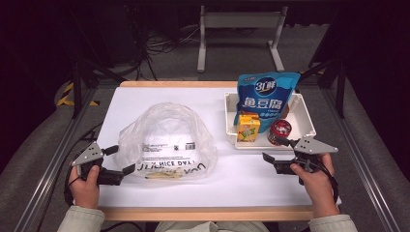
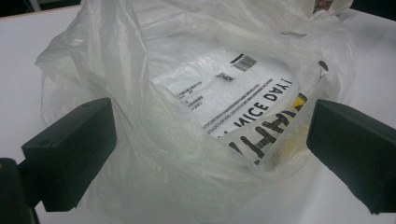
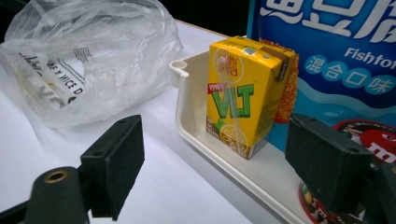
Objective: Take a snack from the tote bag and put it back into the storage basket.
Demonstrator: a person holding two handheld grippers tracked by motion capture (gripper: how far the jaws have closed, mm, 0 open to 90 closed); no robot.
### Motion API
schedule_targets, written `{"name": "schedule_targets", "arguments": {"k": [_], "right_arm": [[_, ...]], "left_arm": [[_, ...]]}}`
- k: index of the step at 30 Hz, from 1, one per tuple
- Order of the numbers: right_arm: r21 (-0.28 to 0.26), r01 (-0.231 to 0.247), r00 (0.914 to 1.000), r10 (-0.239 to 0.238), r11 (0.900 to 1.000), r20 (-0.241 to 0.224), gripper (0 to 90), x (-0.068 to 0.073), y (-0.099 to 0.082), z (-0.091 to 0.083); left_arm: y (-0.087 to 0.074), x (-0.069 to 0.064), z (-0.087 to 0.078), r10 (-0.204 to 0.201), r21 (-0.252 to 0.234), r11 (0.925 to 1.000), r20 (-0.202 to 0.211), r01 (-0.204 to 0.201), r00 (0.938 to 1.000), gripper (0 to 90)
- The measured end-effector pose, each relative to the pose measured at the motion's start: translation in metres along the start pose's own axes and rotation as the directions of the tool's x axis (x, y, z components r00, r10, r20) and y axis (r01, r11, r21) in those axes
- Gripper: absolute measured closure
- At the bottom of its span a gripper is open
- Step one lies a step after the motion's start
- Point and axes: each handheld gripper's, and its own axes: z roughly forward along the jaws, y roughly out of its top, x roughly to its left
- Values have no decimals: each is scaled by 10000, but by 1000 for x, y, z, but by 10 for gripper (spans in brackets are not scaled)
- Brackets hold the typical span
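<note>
A crumpled clear plastic bag with black print lies on the white table top, left of centre. My left gripper is open at the bag's near left edge. In the left gripper view its jaws stand wide on either side of the bag's front fold, which bulges between them untouched. My right gripper is open just in front of a white tray. In the right gripper view its jaws face a yellow juice box that stands in the tray.
The tray also holds a tall blue snack bag leaning at the back and a round red tin beside the juice box. A wooden table edge runs along the near side. Metal frame legs and cables stand beyond the table.
</note>
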Motion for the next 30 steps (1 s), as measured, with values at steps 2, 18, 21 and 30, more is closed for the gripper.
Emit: {"name": "schedule_targets", "arguments": {"k": [2,18,21,30], "right_arm": [[8,5,10000,-5,10000,-70,204,1,-4,3],[178,42,9999,-40,9998,-105,204,2,-28,22],[361,37,9999,-33,9993,-113,204,-1,-30,26],[603,74,10000,-72,9982,-43,204,-1,-36,30]], "left_arm": [[0,0,0,110,-47,9999,69,-110,9999,19],[0,-1,-2,360,-254,9991,344,-351,9988,18],[0,-2,-2,276,-327,9991,393,-263,9988,18],[0,-4,-3,300,-578,9980,679,-261,9972,18]]}}
